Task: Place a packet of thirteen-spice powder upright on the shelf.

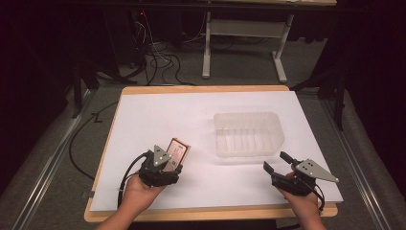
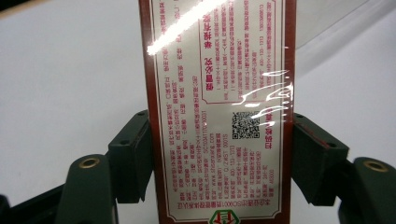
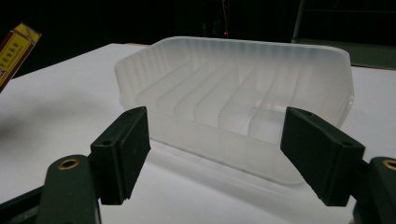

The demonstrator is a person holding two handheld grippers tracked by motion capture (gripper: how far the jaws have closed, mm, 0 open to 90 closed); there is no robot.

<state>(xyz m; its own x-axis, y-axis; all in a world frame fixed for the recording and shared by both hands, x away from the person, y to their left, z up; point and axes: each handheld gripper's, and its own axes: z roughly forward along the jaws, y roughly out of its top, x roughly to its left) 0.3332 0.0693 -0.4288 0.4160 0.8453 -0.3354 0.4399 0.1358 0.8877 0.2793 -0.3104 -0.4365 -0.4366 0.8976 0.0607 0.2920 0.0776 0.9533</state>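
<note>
Two grippers at the near edge of the table [image 1: 143, 103]. Left gripper [image 1: 165, 160] has a box [image 1: 178, 149] clamped btwn its jaws: in the left gripper view the box [image 2: 219, 116] runs up the middle, both pads pressed against its long edges, top end sticking out well past the jaw tips. Box is dark red w/ a pale panel of small red and dark print, a QR code, green mark at the bottom; glossy wrap w/ glare streaks. It's held at front left of the white sheet [image 1: 158, 115], apart from the tray [image 1: 249, 134].

Right gripper [image 1: 276, 162] jaws spread wide, nothing btwn them, pointing at the tray [image 3: 243, 93] just ahead. Tray is clear plastic, ribbed inside, sits centre-right.
</note>
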